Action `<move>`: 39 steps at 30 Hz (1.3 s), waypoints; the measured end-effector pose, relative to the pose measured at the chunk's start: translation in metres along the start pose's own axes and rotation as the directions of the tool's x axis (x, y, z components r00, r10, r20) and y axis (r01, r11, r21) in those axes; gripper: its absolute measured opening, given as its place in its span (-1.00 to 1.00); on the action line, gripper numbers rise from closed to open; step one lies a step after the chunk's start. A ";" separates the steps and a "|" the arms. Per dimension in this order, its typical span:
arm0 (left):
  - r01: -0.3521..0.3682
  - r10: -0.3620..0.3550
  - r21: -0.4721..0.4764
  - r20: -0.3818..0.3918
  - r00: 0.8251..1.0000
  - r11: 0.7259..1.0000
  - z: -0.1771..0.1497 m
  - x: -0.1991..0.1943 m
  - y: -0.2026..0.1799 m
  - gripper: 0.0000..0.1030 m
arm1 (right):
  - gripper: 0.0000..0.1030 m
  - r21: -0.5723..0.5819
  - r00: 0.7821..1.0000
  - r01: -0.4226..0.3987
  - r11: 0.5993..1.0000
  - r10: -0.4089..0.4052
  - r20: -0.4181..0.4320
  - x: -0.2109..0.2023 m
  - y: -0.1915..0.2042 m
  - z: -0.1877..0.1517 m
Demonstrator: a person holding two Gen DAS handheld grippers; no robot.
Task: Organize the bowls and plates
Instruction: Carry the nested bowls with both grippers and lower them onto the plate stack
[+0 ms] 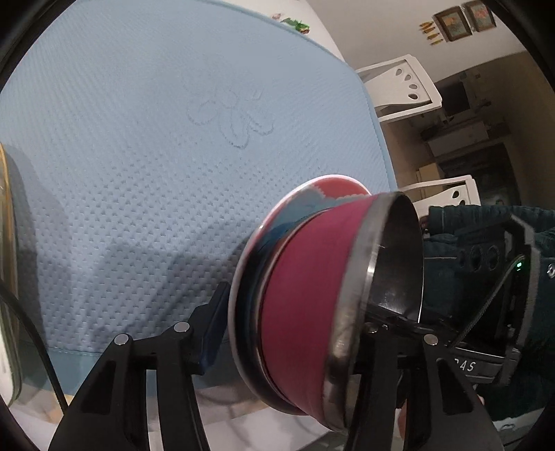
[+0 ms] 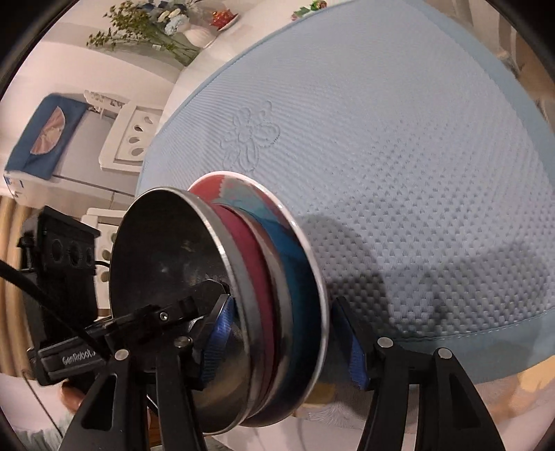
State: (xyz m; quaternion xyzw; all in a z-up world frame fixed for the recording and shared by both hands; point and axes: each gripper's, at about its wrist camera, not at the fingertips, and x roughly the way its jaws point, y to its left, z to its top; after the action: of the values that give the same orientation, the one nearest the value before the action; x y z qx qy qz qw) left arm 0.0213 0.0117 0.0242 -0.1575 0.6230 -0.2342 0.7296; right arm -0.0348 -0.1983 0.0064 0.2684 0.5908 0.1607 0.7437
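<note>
A stack of dishes is held between both grippers, tilted on its side above a light blue tablecloth [image 1: 138,156]. The stack has a maroon steel-rimmed bowl [image 1: 298,298] nested on a red and blue patterned plate [image 1: 295,211]. My left gripper [image 1: 288,340] is shut on the stack, one finger under the plate, the other inside the bowl's rim. In the right wrist view the steel bowl [image 2: 173,256] and patterned plate [image 2: 295,263] sit between my right gripper's [image 2: 281,340] blue-padded fingers [image 2: 355,357], shut on the stack from the opposite side.
The blue cloth [image 2: 399,173] covers the table. White chairs [image 1: 402,86] stand beyond the table's edge. A vase of flowers [image 2: 166,24] and a blue cloth-covered appliance [image 2: 45,132] are in the background. A gold-rimmed object [image 1: 7,263] shows at the left edge.
</note>
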 end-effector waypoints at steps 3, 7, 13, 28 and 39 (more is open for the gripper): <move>-0.023 0.023 0.005 0.024 0.999 1.000 0.001 -0.008 -0.002 -0.10 | 0.10 -0.009 0.999 0.030 1.000 -0.030 0.011 0.000 0.012 0.002; -0.034 0.035 -0.018 0.055 0.998 0.999 0.002 -0.028 0.004 -0.10 | 0.08 -0.007 0.999 0.033 0.999 -0.033 0.014 0.002 0.035 0.010; -0.083 0.088 -0.041 0.136 0.987 0.996 0.006 -0.077 0.007 -0.13 | 0.07 -0.063 1.000 0.002 0.998 0.000 0.026 -0.003 0.080 0.019; -0.179 0.208 -0.123 0.295 0.933 0.976 -0.004 -0.191 0.096 -0.16 | 0.07 -0.242 0.999 -0.028 0.970 0.017 -0.046 0.061 0.228 0.023; -0.144 0.200 -0.241 0.228 0.953 0.960 -0.009 -0.201 0.166 -0.17 | -0.01 -0.246 0.986 0.065 0.967 -0.100 -0.132 0.121 0.278 0.019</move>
State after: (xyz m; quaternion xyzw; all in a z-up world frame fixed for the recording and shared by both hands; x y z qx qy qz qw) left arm 0.0141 0.2600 0.1040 -0.2108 0.5596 -0.0767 0.7978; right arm 0.0353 0.0893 0.0773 0.1391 0.6296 0.2188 0.7324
